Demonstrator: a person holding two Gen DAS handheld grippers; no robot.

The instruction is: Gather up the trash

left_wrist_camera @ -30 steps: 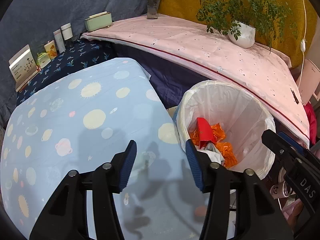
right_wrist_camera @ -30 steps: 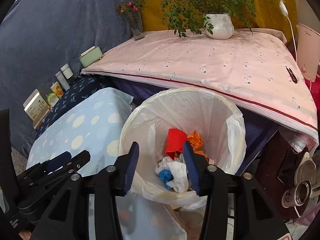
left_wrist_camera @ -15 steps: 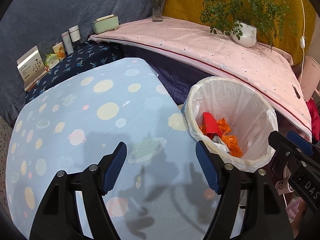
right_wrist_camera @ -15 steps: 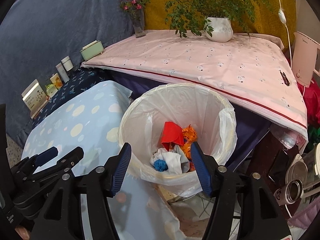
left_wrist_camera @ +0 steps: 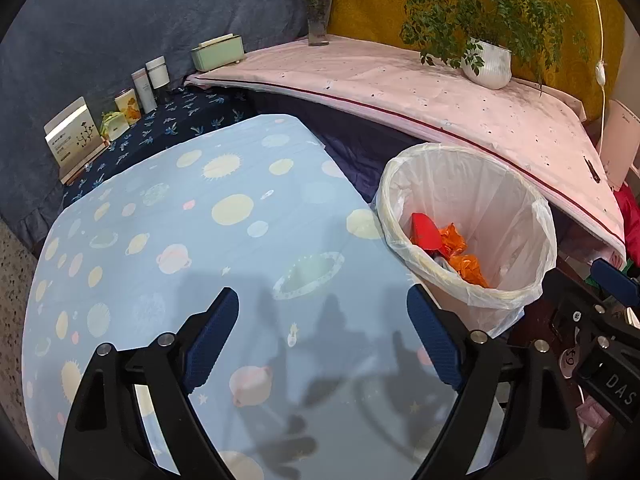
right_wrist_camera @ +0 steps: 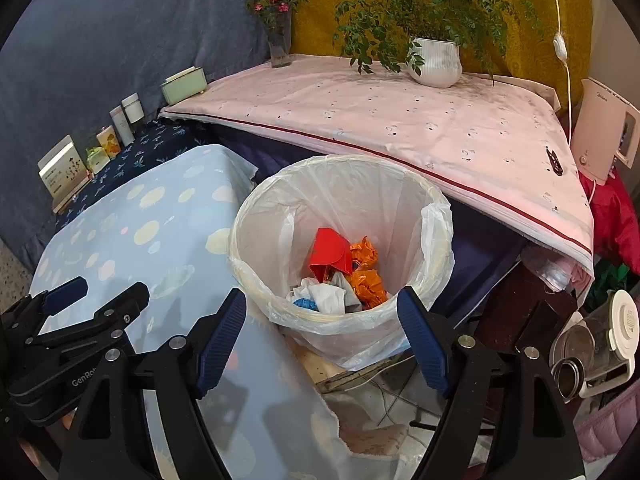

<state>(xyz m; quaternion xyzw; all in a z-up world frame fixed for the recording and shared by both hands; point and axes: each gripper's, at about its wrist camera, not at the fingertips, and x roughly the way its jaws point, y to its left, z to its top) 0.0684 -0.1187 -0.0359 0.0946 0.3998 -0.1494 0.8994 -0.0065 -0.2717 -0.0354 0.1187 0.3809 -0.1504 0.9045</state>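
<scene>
A bin with a white liner (right_wrist_camera: 436, 224) stands beside a table with a light blue planet-print cloth (left_wrist_camera: 180, 240). In the bin lie a red cup (right_wrist_camera: 330, 250), orange crumpled paper (right_wrist_camera: 366, 276) and white tissue (right_wrist_camera: 326, 296). The bin also shows at the right of the left wrist view (left_wrist_camera: 532, 216). My left gripper (left_wrist_camera: 322, 334) is open and empty above the blue cloth. My right gripper (right_wrist_camera: 322, 334) is open and empty, near the bin's front rim. The left gripper shows at the left of the right wrist view (right_wrist_camera: 96, 296).
A pink-covered table (right_wrist_camera: 400, 120) behind the bin carries a potted plant (right_wrist_camera: 434, 60), a flower vase (right_wrist_camera: 278, 44) and a green box (right_wrist_camera: 184, 84). Small boxes and jars (left_wrist_camera: 120, 100) line the dark blue cloth. A kettle (right_wrist_camera: 604, 124) and glass jug (right_wrist_camera: 596, 336) stand at right.
Both grippers have opened wider and pulled back and up from the bin. The trash in the bin has not moved.
</scene>
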